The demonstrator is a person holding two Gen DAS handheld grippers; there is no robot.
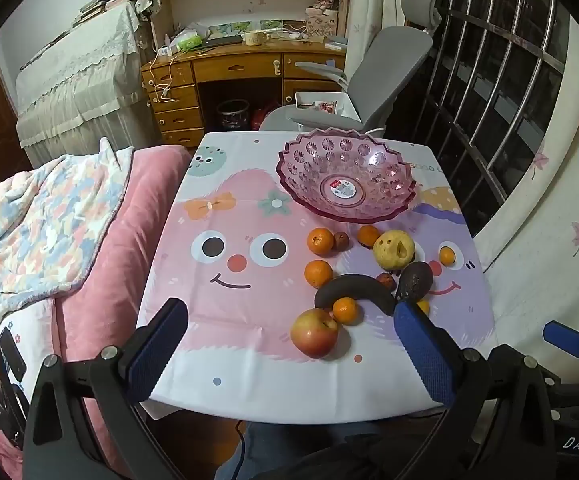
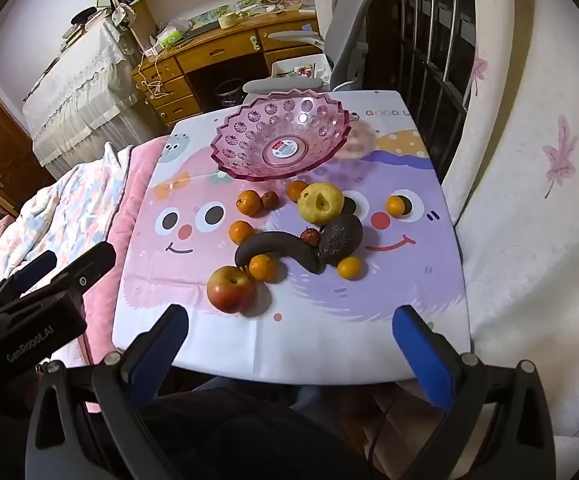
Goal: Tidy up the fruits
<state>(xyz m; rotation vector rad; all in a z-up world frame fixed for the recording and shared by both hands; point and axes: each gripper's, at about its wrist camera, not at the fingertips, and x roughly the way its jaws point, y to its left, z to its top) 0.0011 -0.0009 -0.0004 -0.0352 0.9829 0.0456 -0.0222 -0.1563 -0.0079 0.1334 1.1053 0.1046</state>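
An empty pink plastic bowl (image 1: 345, 152) (image 2: 249, 148) stands at the far side of the table. In front of it lie loose fruits: a red apple (image 1: 314, 333) (image 2: 229, 289), a blackened banana (image 1: 354, 289) (image 2: 277, 250), a dark avocado (image 1: 414, 280) (image 2: 340, 237), a yellow pear (image 1: 393, 249) (image 2: 320, 202) and several small oranges (image 1: 320, 241) (image 2: 248, 202). My left gripper (image 1: 291, 344) is open and empty above the table's near edge, just short of the apple. My right gripper (image 2: 289, 354) is open and empty at the near edge, behind the fruits.
The table carries a cartoon-face cloth (image 1: 225, 248). A pink bed with a blanket (image 1: 41, 232) lies at the left. A grey office chair (image 1: 385, 68) and a wooden desk (image 1: 241, 68) stand beyond the table. A barred window (image 1: 501, 92) and a curtain are at the right.
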